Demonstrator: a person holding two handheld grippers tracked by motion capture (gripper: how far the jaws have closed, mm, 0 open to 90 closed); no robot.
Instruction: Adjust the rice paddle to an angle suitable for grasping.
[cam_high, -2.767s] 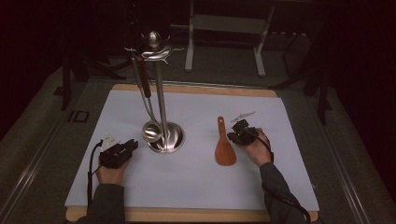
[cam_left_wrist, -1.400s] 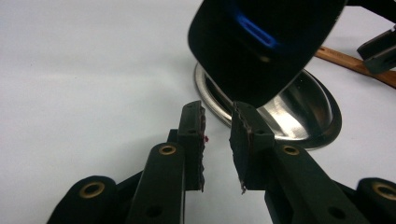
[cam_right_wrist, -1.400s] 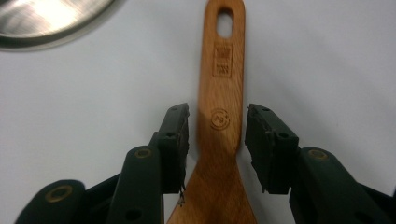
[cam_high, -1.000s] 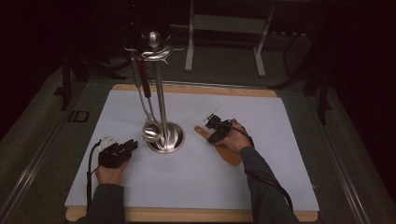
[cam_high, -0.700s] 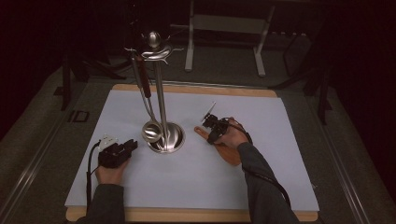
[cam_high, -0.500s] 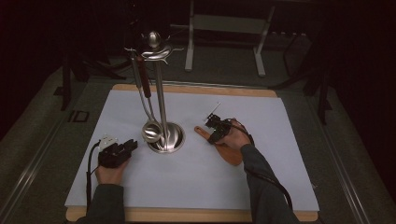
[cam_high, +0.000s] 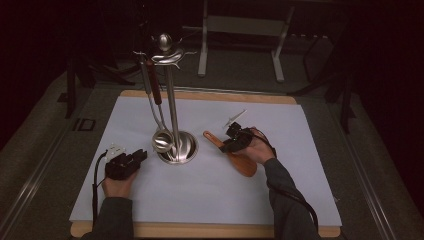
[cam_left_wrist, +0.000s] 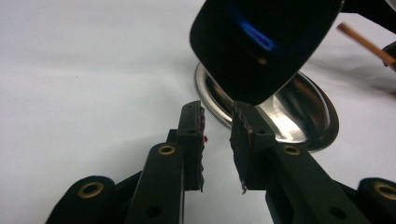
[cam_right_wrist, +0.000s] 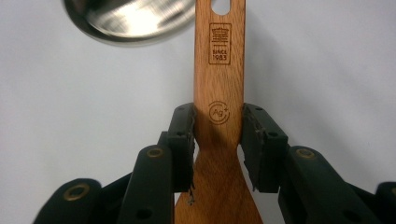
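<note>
A wooden spatula (cam_high: 241, 161) lies right of the steel utensil stand (cam_high: 174, 100), its handle pointing toward the stand's round base (cam_high: 186, 150). My right gripper (cam_high: 231, 143) is shut on the handle; in the right gripper view both pads press the sides of the spatula (cam_right_wrist: 219, 70) just above the blade. A ladle (cam_high: 161, 140) hangs from the stand's top hooks, its bowl low beside the pole. My left gripper (cam_high: 134, 159) rests on the mat left of the base, and in the left gripper view that gripper (cam_left_wrist: 217, 140) is open with nothing between its pads.
A white mat (cam_high: 300, 185) covers a wooden board (cam_high: 210, 230). The ladle bowl (cam_left_wrist: 261, 42) hangs dark and close above the base (cam_left_wrist: 299, 112) in the left gripper view. A metal frame (cam_high: 240, 30) stands on the floor beyond the table.
The right hand came in from the right, closed on the spatula's handle, turned it toward the stand, and has just shifted slightly with it. The left hand has stayed still.
</note>
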